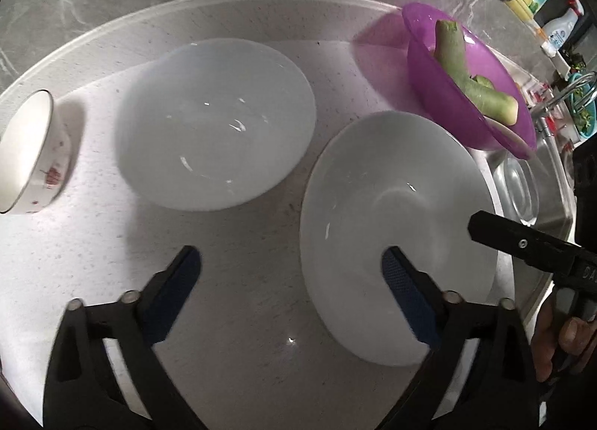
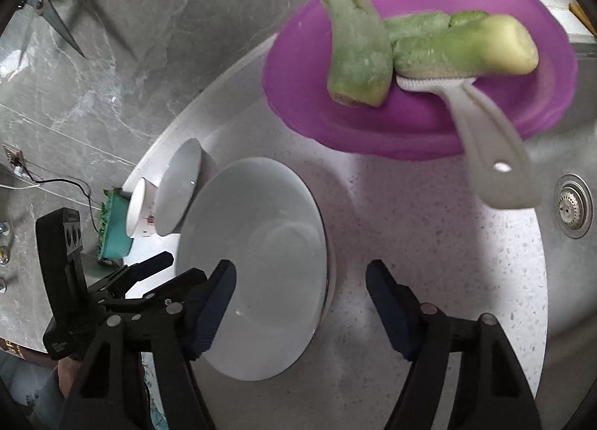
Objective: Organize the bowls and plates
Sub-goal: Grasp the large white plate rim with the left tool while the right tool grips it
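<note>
— What did the right wrist view show that the left did not?

— Scissors (image 2: 52,19) and a sink drain (image 2: 572,207). Only the left view showed the small patterned bowl (image 1: 28,154) fully, mouth tipped sideways.

— The jaws?

— Both wide, gripping nothing. The left gripper (image 1: 291,284) had the near white plate (image 1: 391,239) at its right finger; the deep white bowl (image 1: 218,124) sat ahead, upright. The right gripper (image 2: 300,295) straddled that plate's right rim, the purple bowl (image 2: 418,57) beyond.
</note>
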Tool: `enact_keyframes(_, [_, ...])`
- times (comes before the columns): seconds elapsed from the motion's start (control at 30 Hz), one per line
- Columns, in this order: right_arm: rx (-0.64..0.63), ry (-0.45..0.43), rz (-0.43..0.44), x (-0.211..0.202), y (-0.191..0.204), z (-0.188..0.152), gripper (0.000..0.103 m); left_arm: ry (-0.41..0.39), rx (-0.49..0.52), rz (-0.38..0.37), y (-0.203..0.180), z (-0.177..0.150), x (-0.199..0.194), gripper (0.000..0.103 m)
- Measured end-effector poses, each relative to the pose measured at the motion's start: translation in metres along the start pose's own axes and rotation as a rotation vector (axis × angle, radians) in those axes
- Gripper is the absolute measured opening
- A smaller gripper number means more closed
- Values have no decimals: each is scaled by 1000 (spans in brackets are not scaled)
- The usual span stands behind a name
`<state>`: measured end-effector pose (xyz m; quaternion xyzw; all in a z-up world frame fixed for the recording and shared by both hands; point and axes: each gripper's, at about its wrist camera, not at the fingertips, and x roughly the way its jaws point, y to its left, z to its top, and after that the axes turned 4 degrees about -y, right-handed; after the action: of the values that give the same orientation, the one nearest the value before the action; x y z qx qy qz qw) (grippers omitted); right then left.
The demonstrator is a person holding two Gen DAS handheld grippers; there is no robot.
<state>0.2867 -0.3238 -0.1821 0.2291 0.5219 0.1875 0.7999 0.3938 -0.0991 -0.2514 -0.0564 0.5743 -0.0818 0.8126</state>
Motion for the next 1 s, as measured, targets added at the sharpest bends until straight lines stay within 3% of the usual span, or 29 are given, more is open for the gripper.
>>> enact_keyframes(0.07, [8,10,-2,4,-3,0,70,8,3,-7,-2,0,6,80])
enact_keyframes(0.13, [14,17,-11,7,-4,1,66,24,5,-29,-3,2,12,62])
enact_keyframes(0.33, [24,35,-21,13,-6,3,61,54,-2,-78,-6,0,27,44])
enact_keyframes(0.4, [29,44,-13,16,-7,3,54,58,-12,-102,-5,2,32,36])
enact_keyframes(0.5, [19,64,-3,22,-8,4,36,66,-14,-130,-3,4,37,21])
enact_keyframes(0.67, [83,76,17,23,-23,4,18,77,-38,-168,6,9,44,13])
enact_keyframes(1.0, [123,94,41,23,-30,6,18,88,-52,-194,6,9,42,11])
